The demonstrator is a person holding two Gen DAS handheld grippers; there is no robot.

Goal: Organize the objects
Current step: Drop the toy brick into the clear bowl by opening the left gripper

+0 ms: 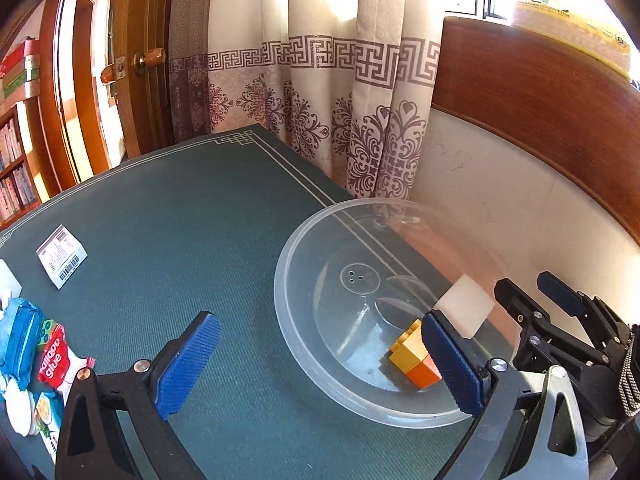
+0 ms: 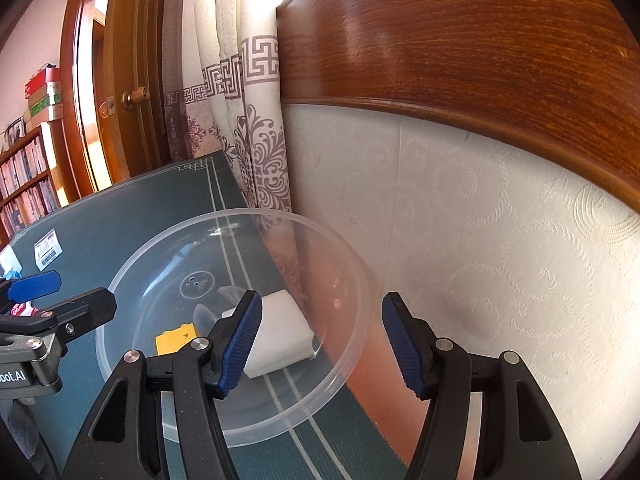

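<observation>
A clear plastic bowl (image 1: 320, 364) sits near the right edge of a dark green table mat (image 1: 180, 240), close to a white papered wall (image 2: 480, 240) and a patterned curtain (image 1: 320, 80). Inside the bowl lie a yellow and orange toy brick (image 1: 412, 356) and a white foam block (image 1: 466, 310), the two just beside each other. The left gripper (image 1: 320, 368) hovers over the mat with its jaws spread wide and nothing between them; one blue pad (image 1: 188, 364) hangs above bare mat, the other reaches over the bowl's near rim in front of the brick. The right gripper (image 2: 320, 344) is also apart, one finger inside the bowl against the view of the foam block, the other outside the rim on the wall side; whether either pad touches the rim cannot be told. At the mat's left edge lie a barcode-labelled white box (image 1: 62, 256), a red glue packet (image 1: 54, 360) and a blue cloth-like item (image 1: 22, 340). A wooden door (image 1: 132, 60) and bookshelves (image 1: 14, 168) stand behind
</observation>
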